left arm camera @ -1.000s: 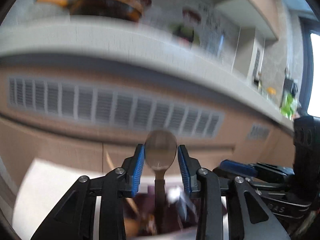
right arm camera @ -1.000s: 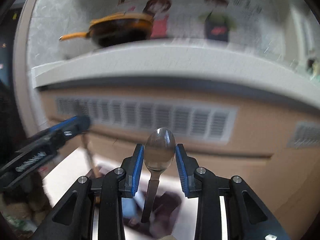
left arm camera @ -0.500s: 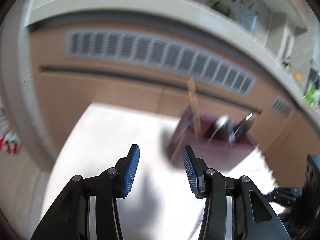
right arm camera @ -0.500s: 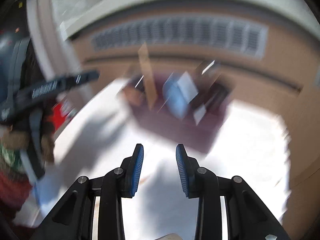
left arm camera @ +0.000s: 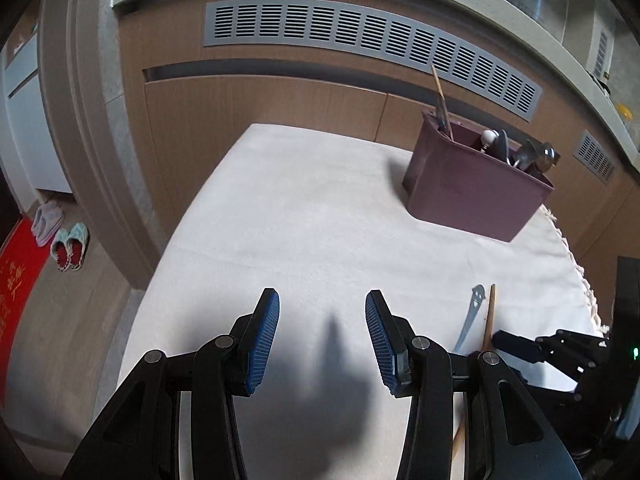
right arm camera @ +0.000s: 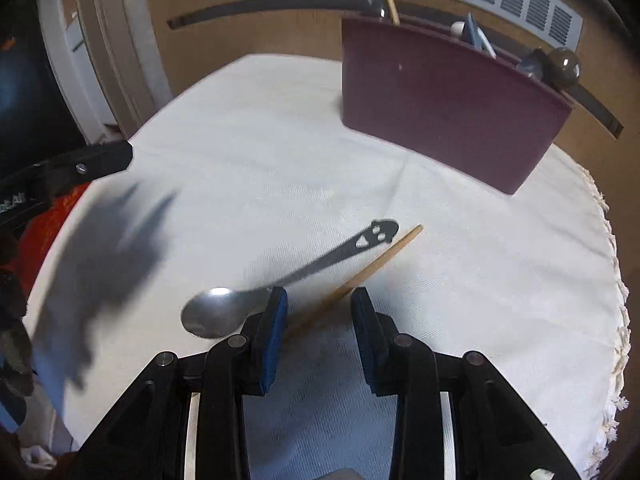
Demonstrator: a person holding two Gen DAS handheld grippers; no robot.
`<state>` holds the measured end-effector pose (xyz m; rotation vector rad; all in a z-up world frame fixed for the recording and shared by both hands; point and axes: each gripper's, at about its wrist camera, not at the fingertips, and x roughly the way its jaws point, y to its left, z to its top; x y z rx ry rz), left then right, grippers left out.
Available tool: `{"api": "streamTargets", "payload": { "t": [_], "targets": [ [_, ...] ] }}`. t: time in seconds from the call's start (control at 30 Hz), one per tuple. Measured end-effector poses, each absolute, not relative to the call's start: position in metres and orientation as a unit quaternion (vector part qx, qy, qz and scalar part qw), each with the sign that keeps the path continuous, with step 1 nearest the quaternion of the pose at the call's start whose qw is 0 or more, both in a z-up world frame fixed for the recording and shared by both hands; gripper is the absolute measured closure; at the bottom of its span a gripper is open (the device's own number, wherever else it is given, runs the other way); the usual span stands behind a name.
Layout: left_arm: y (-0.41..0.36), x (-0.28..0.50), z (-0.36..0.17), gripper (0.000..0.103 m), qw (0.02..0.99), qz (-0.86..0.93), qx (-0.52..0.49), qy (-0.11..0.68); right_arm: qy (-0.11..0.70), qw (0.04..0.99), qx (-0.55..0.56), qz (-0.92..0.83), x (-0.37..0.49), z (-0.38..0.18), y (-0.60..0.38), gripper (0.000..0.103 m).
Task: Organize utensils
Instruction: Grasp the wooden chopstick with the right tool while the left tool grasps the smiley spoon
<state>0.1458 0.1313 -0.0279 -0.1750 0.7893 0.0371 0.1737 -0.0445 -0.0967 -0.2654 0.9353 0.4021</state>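
Observation:
A maroon utensil holder [left arm camera: 472, 188] stands at the far right of the white tablecloth [left arm camera: 304, 216], with spoons and a chopstick standing in it; it also shows in the right wrist view [right arm camera: 444, 104]. A metal spoon [right arm camera: 256, 300] with a smiley-face handle and a wooden chopstick [right arm camera: 368, 268] lie on the cloth [right arm camera: 256, 152]. My right gripper [right arm camera: 318, 312] is open, low over the chopstick, its jaws either side of it. My left gripper [left arm camera: 322, 332] is open and empty above bare cloth; the spoon handle [left arm camera: 472, 316] and chopstick [left arm camera: 488, 320] lie to its right.
Wooden cabinet fronts with a grey vent grille [left arm camera: 360, 36] stand behind the table. The cloth's fringed edge [right arm camera: 612, 280] runs along the right. Slippers [left arm camera: 64, 236] and a red mat lie on the floor at left. The other gripper [left arm camera: 552, 352] shows at the right.
A second ago each gripper held a spoon upright near the holder. Both now stand open and empty, drawn back and lowered toward the cloth; the right one has come down over the chopstick.

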Motion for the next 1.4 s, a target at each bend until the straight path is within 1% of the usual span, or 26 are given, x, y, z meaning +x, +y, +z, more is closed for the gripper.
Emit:
{"api": "streamTargets", "payload": {
  "t": [0.07,0.23,0.47,0.57,0.67,0.77,0.8,0.87,0.9,0.93,1.0,1.07,1.2,1.3,1.4],
  "targets": [
    [0.129,0.146,-0.027,0.057,0.917,0.012,-0.087,0.389,0.447,0.861,-0.146,0.196,0.167,-0.097,-0.055,0.074],
    [0.119,0.152,-0.028,0.057,0.915,-0.010,-0.086,0.395,0.453,0.862,-0.140,0.179,0.162,-0.098,-0.102,0.074],
    [0.108,0.158,-0.029,0.057,0.911,-0.028,-0.081,0.404,0.468,0.869,-0.066,0.143,0.174,-0.096,-0.164,0.074],
    [0.106,0.160,-0.032,0.057,0.905,-0.055,-0.091,0.412,0.471,0.869,-0.038,0.144,0.170,-0.095,-0.168,0.071],
    [0.099,0.166,-0.037,0.057,0.893,-0.100,-0.095,0.429,0.469,0.868,-0.002,0.164,0.164,-0.098,-0.165,0.070],
    [0.083,0.173,-0.041,0.057,0.879,-0.145,-0.085,0.447,0.453,0.875,-0.019,0.167,0.157,-0.097,-0.143,0.071],
    [0.077,0.176,-0.043,0.057,0.873,-0.158,-0.079,0.455,0.445,0.880,-0.036,0.162,0.155,-0.098,-0.135,0.072],
    [0.064,0.182,-0.047,0.057,0.861,-0.177,-0.061,0.472,0.433,0.883,-0.065,0.166,0.153,-0.100,-0.122,0.081],
    [0.057,0.185,-0.049,0.057,0.857,-0.181,-0.045,0.479,0.429,0.883,-0.083,0.170,0.154,-0.100,-0.118,0.094],
    [0.050,0.187,-0.051,0.058,0.853,-0.184,-0.029,0.487,0.429,0.882,-0.087,0.175,0.156,-0.100,-0.116,0.097],
    [0.038,0.190,-0.056,0.059,0.842,-0.189,-0.004,0.505,0.435,0.878,-0.069,0.188,0.161,-0.095,-0.124,0.098],
    [0.033,0.187,-0.058,0.064,0.835,-0.193,0.015,0.515,0.427,0.885,-0.060,0.178,0.160,-0.087,-0.140,0.098],
    [0.045,0.153,-0.050,0.064,0.862,-0.187,0.019,0.471,0.420,0.892,-0.028,0.164,0.156,-0.074,-0.173,0.098],
    [0.050,0.130,-0.055,0.064,0.884,-0.173,0.009,0.434,0.417,0.894,-0.012,0.162,0.152,-0.069,-0.189,0.098],
    [0.044,0.127,-0.065,0.064,0.885,-0.152,0.024,0.438,0.415,0.895,-0.005,0.160,0.153,-0.068,-0.193,0.098]
  ]
}}
